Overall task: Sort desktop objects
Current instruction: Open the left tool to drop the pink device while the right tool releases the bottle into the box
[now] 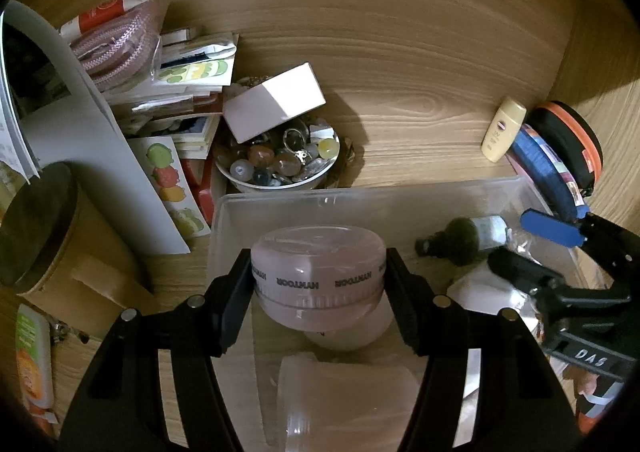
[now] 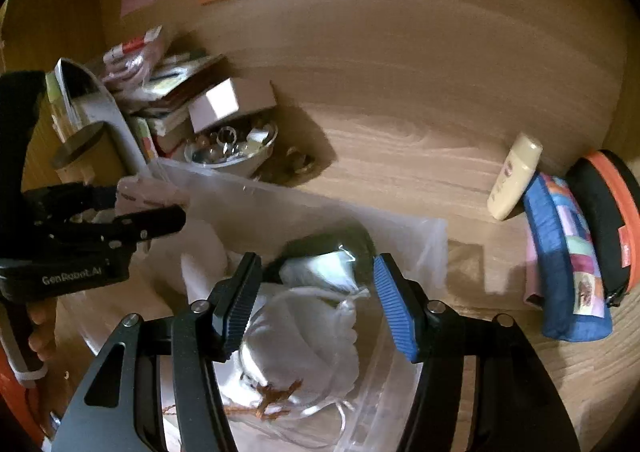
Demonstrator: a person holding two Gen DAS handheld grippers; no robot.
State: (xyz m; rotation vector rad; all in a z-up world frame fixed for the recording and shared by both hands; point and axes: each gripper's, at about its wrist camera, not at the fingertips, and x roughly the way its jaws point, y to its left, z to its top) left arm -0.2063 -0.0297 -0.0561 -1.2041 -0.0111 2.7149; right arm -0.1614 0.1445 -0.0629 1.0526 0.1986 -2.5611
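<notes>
Your left tongs (image 1: 318, 284) are clenching the pink jar (image 1: 316, 276) at frame center, over the clear bin (image 1: 400, 194); your right tongs (image 2: 316, 300) are hanging released, seemingly above a white pouch (image 2: 304, 332).

Wooden desk (image 1: 400, 100), clear plastic bin (image 1: 400, 192), bead bowl (image 1: 276, 176), cream bottle (image 1: 502, 130), paper stack (image 1: 188, 92)

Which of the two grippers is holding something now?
The left gripper: its jaws clamp the pink round jar above the clear bin. The right gripper is open, empty.
</notes>
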